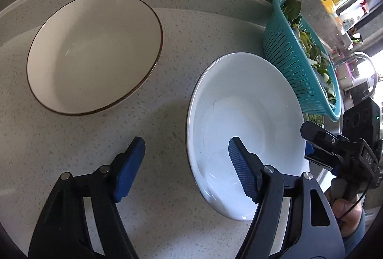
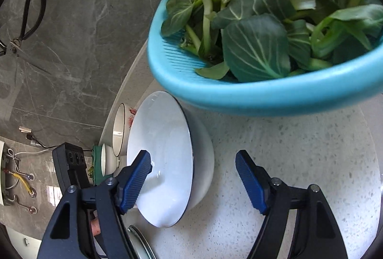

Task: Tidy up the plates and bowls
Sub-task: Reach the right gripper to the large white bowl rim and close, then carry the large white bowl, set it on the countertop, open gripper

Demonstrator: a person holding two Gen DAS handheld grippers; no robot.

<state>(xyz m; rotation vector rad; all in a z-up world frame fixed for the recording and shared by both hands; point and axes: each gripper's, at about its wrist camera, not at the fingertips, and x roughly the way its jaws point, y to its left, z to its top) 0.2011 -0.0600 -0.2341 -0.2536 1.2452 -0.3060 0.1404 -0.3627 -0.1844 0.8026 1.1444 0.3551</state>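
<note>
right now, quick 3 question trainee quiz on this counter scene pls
1. True or false: the teal colander holds leafy greens.
2. The white bowl has which gripper's finger over it? A left only, B right only, C both
3. Fill in: the cream bowl has a ____ rim line.

Key:
1. True.
2. C: both grippers straddle its rim, one finger each over the bowl; the left gripper and right gripper are open, pads not touching.
3. Brown.
</note>
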